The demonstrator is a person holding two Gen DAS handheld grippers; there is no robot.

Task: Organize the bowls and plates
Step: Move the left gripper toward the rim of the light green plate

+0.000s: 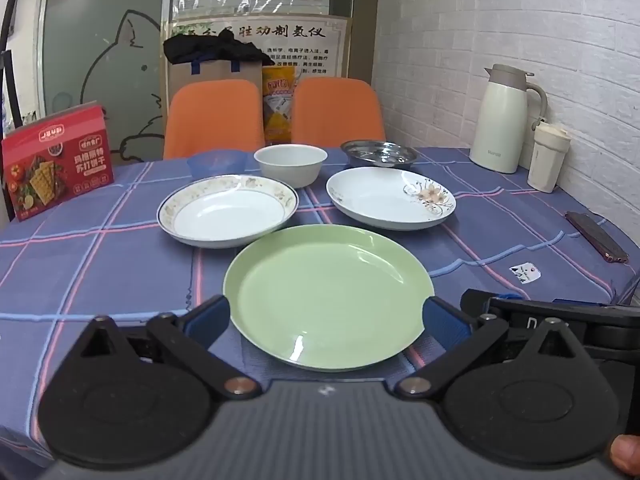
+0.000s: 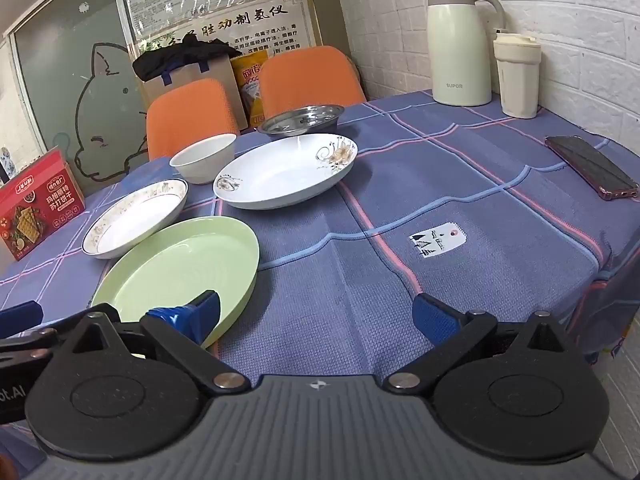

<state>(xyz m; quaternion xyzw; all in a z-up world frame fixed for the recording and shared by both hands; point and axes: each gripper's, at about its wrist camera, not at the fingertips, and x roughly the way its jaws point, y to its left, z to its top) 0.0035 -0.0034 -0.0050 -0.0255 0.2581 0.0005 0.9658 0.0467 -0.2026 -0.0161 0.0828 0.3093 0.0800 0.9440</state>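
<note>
A green plate lies nearest me on the checked tablecloth. Behind it sit a gold-rimmed white plate on the left and a flower-patterned white plate on the right. Farther back stand a blue plastic bowl, a white bowl and a steel bowl. My left gripper is open, its blue fingers either side of the green plate's near half. My right gripper is open over bare cloth, its left finger in front of the green plate's rim.
A red cracker box stands at the left. A cream thermos jug and a cream cup stand by the brick wall. A phone lies at the right edge. Two orange chairs are behind the table.
</note>
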